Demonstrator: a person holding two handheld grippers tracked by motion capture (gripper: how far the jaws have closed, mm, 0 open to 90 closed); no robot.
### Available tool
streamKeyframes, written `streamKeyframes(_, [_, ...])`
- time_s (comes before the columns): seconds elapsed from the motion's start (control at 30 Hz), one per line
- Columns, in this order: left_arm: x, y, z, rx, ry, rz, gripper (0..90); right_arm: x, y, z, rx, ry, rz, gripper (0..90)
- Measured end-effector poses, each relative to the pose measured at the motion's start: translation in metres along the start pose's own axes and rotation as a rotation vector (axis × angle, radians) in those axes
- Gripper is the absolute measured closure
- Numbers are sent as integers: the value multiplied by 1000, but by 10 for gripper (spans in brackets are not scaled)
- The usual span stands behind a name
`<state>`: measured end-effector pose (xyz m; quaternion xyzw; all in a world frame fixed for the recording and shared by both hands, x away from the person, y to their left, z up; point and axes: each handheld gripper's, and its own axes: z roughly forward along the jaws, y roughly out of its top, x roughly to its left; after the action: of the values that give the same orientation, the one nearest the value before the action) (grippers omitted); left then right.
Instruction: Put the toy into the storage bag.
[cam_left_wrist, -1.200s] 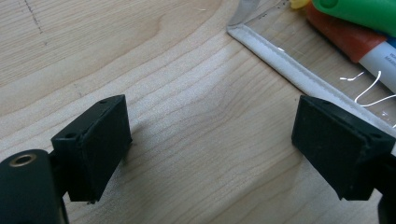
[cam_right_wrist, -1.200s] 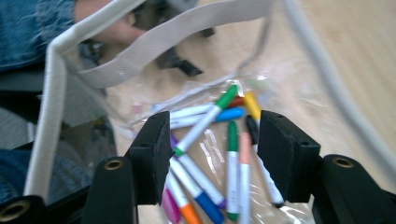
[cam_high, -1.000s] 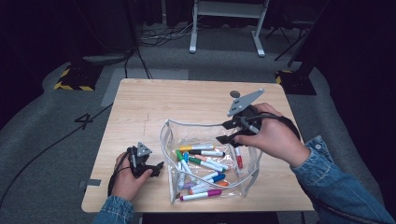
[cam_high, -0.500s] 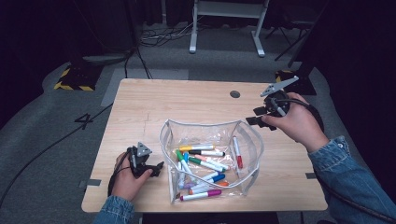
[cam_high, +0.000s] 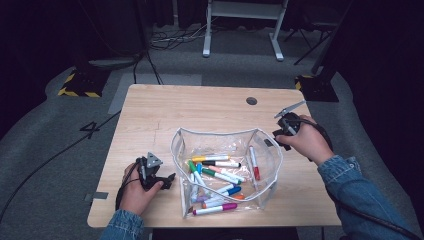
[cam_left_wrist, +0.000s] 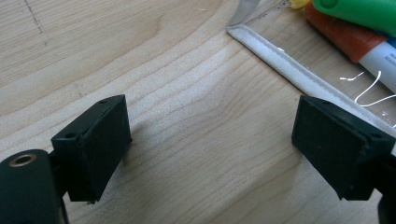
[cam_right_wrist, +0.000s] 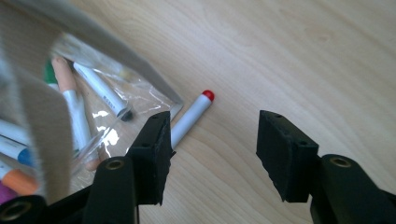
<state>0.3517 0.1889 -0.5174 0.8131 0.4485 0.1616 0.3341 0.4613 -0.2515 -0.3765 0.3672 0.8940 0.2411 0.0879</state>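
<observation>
A clear pouch (cam_high: 226, 136) with a white rim stands open mid-table and holds several coloured markers (cam_high: 220, 174). My right gripper (cam_high: 279, 137) hovers low beside the pouch's right side; its jaws have just been opening and stand open (cam_right_wrist: 212, 149) with only bare wood between them. A white marker with a red cap (cam_right_wrist: 192, 115) lies just past the left jaw, by the pouch's corner (cam_right_wrist: 154, 86). My left gripper (cam_high: 169, 179) rests at the pouch's left, open (cam_left_wrist: 210, 149) over bare wood, with the pouch's white seam (cam_left_wrist: 280, 63) close to its right jaw.
The wooden table (cam_high: 190, 110) has a round cable hole (cam_high: 251, 100) at the back right. A person's sleeves come in from the bottom edge. Beyond the table, cables and a white stand (cam_high: 240, 30) sit on the grey floor.
My right gripper has moved from above the pouch's back right rim out to the right and down toward the tabletop. The left gripper has stayed put.
</observation>
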Motion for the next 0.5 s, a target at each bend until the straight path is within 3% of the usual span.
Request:
streamKeyframes(0.33, [0, 0, 0, 0, 0, 0, 121, 8, -20, 53, 52, 89, 17, 448])
streamKeyframes(0.43, [0, 0, 0, 0, 0, 0, 120, 7, -24, 63, 82, 110, -18, 470])
streamKeyframes(0.5, [0, 0, 0, 0, -1, 0, 120, 6, -27, 69, 80, 115, -8, 455])
